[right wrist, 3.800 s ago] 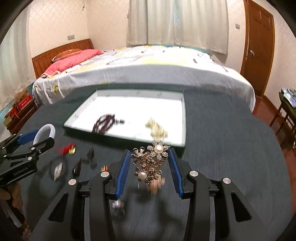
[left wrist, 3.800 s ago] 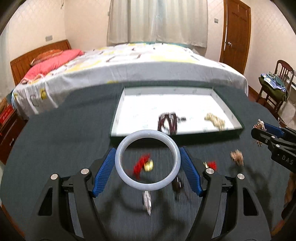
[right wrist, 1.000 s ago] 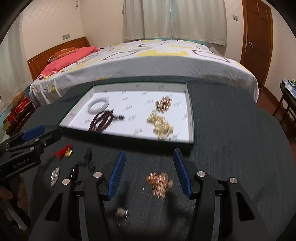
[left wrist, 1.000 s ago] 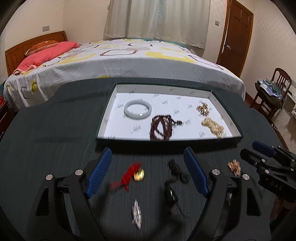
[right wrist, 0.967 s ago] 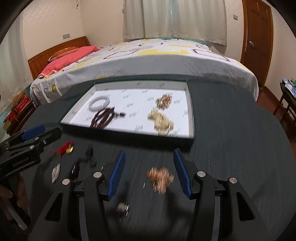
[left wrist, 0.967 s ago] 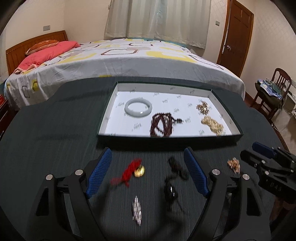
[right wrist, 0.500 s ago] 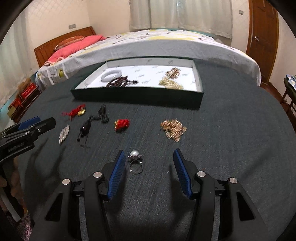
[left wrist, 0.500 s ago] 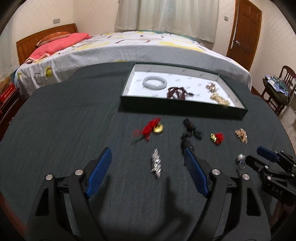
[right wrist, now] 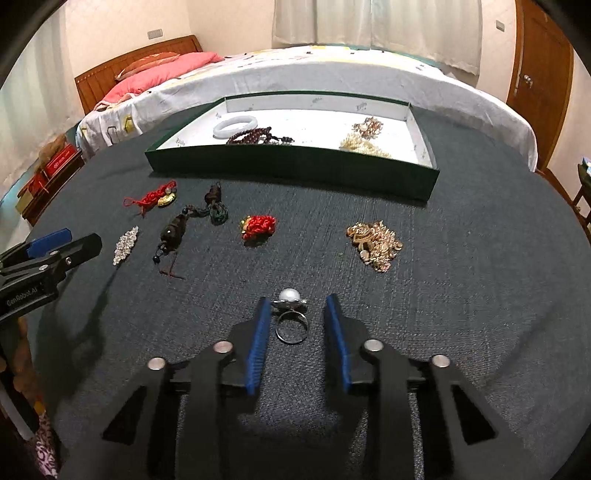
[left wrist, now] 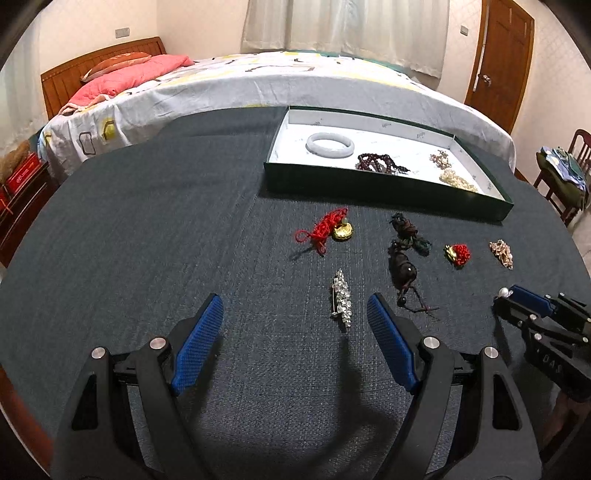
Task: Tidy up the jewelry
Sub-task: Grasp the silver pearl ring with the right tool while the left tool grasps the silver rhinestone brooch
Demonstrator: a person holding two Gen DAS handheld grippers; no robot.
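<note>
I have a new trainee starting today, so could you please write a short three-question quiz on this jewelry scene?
1. True or false: the white bangle lies inside the green tray.
2. Which item lies between the right gripper fingers? A) pearl ring B) silver brooch C) red knot charm
3. Fill in: the left gripper is ____ and holds nothing.

Key: 1 true; 2 A; 3 open.

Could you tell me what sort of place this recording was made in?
Most likely a home bedroom: a made bed with a pink pillow, curtains and a wooden door stand behind the table.
</note>
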